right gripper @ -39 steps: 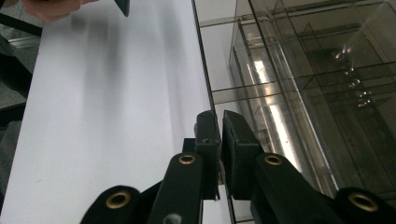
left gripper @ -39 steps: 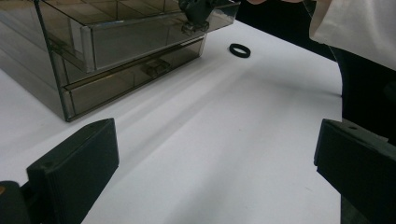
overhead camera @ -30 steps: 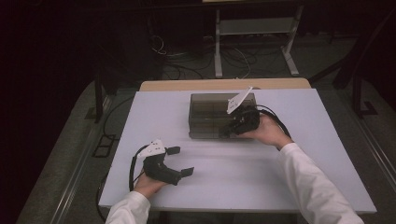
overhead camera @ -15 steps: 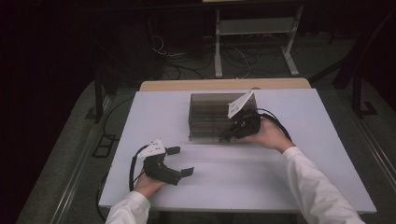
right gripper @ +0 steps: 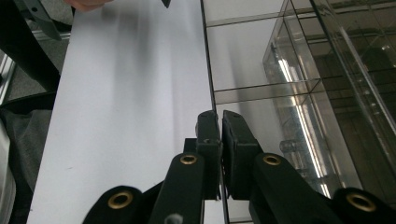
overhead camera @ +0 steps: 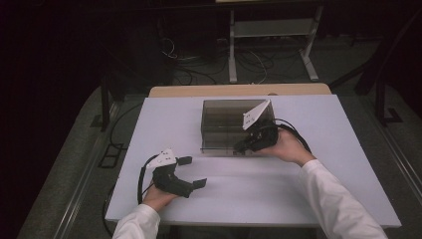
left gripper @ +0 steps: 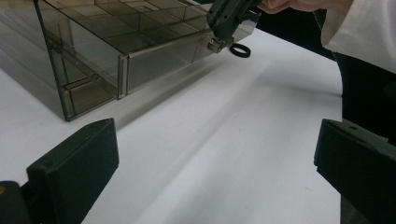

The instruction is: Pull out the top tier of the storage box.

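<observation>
Since a second ago the lower drawer [overhead camera: 219, 143] of the smoked clear organiser box [overhead camera: 234, 115] has slid out toward the person, drawn by the right gripper [overhead camera: 241, 148], whose hand has come back with it; the left gripper [overhead camera: 191, 172] has stayed where it was.

That drawer now projects from the front of the box, which sits near the far edge of the white table [overhead camera: 149, 129], about midway along it. In the right gripper view the jaws are pinched together on the thin front wall of the drawer, one jaw on each side of it. The left gripper view shows those jaws on the drawer's front lip at its end nearest the right hand.

By the look of it the drawer is thin, stiff plastic: light, smooth, slippery, and likely to crack or twist if pulled off-line. The front lip seems the only sound hold, best nearer its middle.

Well apart, near the table's near left corner, the left gripper rests with jaws spread wide, holding nothing.
</observation>
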`<state>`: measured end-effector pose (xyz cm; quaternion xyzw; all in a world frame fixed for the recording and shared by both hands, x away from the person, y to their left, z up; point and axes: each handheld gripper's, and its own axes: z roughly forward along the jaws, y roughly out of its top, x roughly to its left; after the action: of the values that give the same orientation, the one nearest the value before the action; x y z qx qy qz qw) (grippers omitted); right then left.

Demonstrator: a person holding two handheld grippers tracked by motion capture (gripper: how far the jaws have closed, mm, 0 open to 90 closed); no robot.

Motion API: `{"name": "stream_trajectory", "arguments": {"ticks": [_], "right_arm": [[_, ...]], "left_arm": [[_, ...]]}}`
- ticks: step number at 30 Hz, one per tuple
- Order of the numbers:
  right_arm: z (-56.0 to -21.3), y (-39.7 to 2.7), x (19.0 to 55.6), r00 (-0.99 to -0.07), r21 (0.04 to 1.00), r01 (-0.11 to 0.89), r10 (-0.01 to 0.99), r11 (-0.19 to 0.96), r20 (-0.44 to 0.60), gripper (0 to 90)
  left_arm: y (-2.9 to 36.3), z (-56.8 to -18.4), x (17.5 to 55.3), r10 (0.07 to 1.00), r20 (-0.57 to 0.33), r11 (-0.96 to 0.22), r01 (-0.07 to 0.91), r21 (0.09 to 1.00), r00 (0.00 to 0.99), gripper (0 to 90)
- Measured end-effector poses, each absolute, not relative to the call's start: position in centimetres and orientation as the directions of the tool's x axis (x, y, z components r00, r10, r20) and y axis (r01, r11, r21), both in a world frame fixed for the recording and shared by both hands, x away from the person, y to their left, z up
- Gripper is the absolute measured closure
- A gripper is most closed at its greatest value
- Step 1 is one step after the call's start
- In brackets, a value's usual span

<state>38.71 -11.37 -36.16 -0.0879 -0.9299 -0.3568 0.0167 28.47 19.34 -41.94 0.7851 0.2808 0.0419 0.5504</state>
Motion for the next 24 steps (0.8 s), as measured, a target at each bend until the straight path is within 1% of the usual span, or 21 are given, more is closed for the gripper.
{"name": "stream_trajectory", "arguments": {"ticks": [8, 24], "right_arm": [[-36.27, -11.49, 38.39, -0.983, 0.664, 0.181, 0.153, 0.725, 0.1, 85.0], [-36.47, -11.7, 37.75, -0.987, 0.661, 0.161, 0.128, 0.733, 0.099, 85.2]], "left_arm": [[19.33, -41.95, 28.48, 0.487, -0.243, -0.237, 0.395, 0.888, 0.839, 0.0], [19.31, -41.97, 28.48, 0.487, -0.241, -0.24, 0.394, 0.887, 0.839, 0.0]]}}
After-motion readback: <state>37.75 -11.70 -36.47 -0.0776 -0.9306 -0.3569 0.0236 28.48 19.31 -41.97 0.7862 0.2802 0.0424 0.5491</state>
